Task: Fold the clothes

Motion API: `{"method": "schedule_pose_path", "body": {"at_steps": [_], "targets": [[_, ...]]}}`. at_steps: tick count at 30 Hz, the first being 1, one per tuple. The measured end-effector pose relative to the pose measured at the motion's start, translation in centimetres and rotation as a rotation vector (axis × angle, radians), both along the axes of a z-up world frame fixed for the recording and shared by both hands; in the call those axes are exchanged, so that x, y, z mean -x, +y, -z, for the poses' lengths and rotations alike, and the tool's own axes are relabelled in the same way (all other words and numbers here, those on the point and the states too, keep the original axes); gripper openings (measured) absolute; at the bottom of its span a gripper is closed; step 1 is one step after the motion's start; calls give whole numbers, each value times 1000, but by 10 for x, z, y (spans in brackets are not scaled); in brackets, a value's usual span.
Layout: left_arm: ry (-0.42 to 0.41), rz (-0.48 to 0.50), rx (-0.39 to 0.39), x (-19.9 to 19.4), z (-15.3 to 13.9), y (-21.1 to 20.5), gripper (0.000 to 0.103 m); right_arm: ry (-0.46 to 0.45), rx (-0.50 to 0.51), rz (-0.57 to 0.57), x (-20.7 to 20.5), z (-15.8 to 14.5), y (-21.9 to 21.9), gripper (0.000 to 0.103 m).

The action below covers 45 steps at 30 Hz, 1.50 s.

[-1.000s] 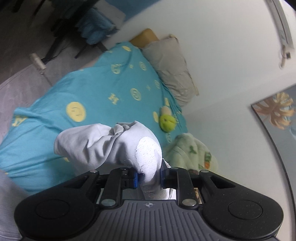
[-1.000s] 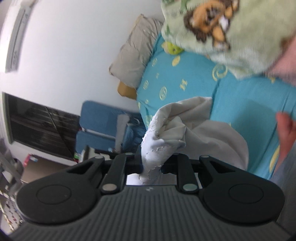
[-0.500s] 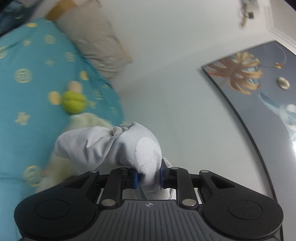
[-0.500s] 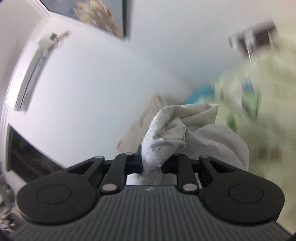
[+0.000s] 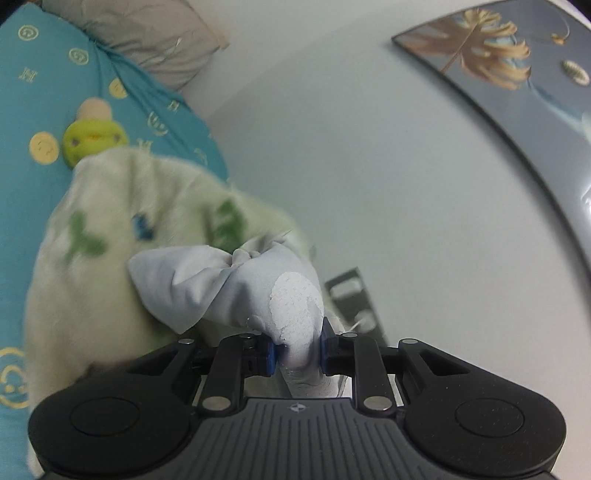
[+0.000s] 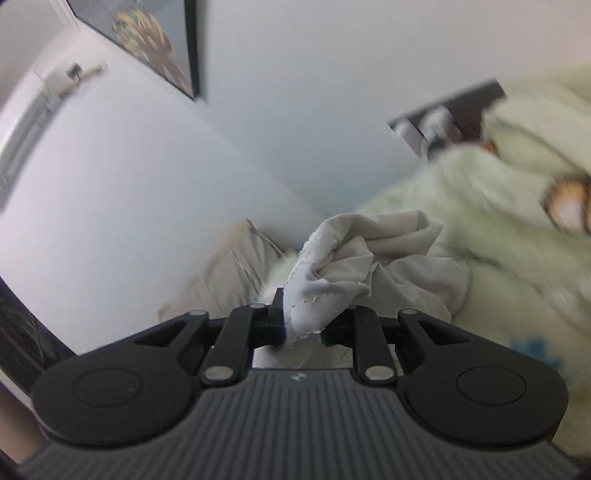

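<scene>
bg: white wall (image 5: 369,166), blue bedsheet (image 5: 22,192), fuzzy green blanket (image 5: 110,295) | left gripper (image 5: 295,356): jaws nearly closed, pinching bunched white garment (image 5: 221,288) | right gripper (image 6: 303,325): same, clamped on garment (image 6: 369,258), held over the blanket

left wrist view: sits just behind the left gripper (image 5: 295,354), looking forward along its fingers, tilted up toward a white wall (image 5: 369,166) with a framed picture (image 5: 517,85) upper right; blue bedspread (image 5: 22,184) and grey pillow (image 5: 147,33) at left. very close to the bunched white cloth (image 5: 229,288).

right wrist view: same seat behind the right gripper (image 6: 303,325), facing the wall (image 6: 129,184), blurred.

shared: pale green blanket (image 5: 110,258) (image 6: 498,221), dark wall outlet panel (image 5: 351,291) (image 6: 443,118), pillow (image 6: 229,266).
</scene>
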State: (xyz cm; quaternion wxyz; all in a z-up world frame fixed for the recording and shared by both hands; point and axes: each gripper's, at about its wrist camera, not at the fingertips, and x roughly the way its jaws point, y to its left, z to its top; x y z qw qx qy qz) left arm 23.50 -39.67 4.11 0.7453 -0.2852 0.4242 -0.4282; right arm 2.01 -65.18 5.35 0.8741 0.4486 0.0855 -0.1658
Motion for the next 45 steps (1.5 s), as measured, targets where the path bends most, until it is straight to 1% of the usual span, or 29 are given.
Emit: {"method": "schedule_pose_path", "body": {"at_steps": [3, 6, 7, 9, 10, 11, 12, 13, 14, 15, 17, 18, 19, 21, 22, 27, 30, 34, 37, 41, 45], "targets": [[-9, 35, -45, 15, 32, 22, 24, 28, -33, -21, 18, 29, 22, 20], [-36, 60, -101, 30, 53, 38, 27, 63, -51, -23, 35, 48, 43, 20], [-56, 61, -121, 34, 58, 44, 29, 78, -63, -23, 37, 55, 47, 20], [-93, 57, -160, 40, 61, 48, 38, 107, -86, -22, 42, 69, 53, 21], [-110, 53, -180, 43, 62, 48, 41, 130, -90, -24, 42, 74, 55, 20], [-127, 50, -199, 46, 63, 49, 47, 147, -87, -27, 42, 77, 57, 20], [-144, 47, -219, 49, 63, 49, 55, 149, -80, -26, 43, 78, 59, 21], [-162, 44, -238, 52, 63, 49, 61, 150, -83, -24, 44, 77, 60, 23], [-180, 40, -255, 54, 60, 48, 74, 156, -96, -21, 44, 75, 59, 24], [-199, 31, -271, 57, 56, 49, 84, 166, -113, -17, 45, 73, 58, 25], [-241, 22, -289, 66, 42, 53, 88, 182, -139, -14, 50, 67, 58, 33], [-262, 21, -297, 73, 34, 56, 93, 179, -140, -17, 55, 62, 60, 49], [-282, 25, -310, 79, 24, 59, 96, 177, -141, -20, 59, 58, 62, 70], [-336, 33, -329, 93, 4, 68, 103, 170, -103, -25, 70, 44, 71, 90], [-371, 30, -334, 106, -10, 75, 103, 176, -75, -18, 76, 35, 76, 92], [-535, -24, -361, 167, -63, 116, 103, 166, 72, -11, 109, -16, 111, 93], [-605, -73, -376, 205, -89, 149, 103, 144, 150, -16, 125, -42, 133, 93], [-675, -127, -386, 250, -109, 195, 103, 136, 238, -31, 142, -60, 167, 93], [-718, -138, -390, 278, -121, 224, 103, 134, 287, -42, 153, -68, 192, 93], [-745, -148, -393, 294, -133, 245, 103, 146, 348, -54, 159, -77, 214, 92], [-766, -186, -411, 301, -140, 261, 103, 182, 419, -60, 147, -80, 230, 93]]}}
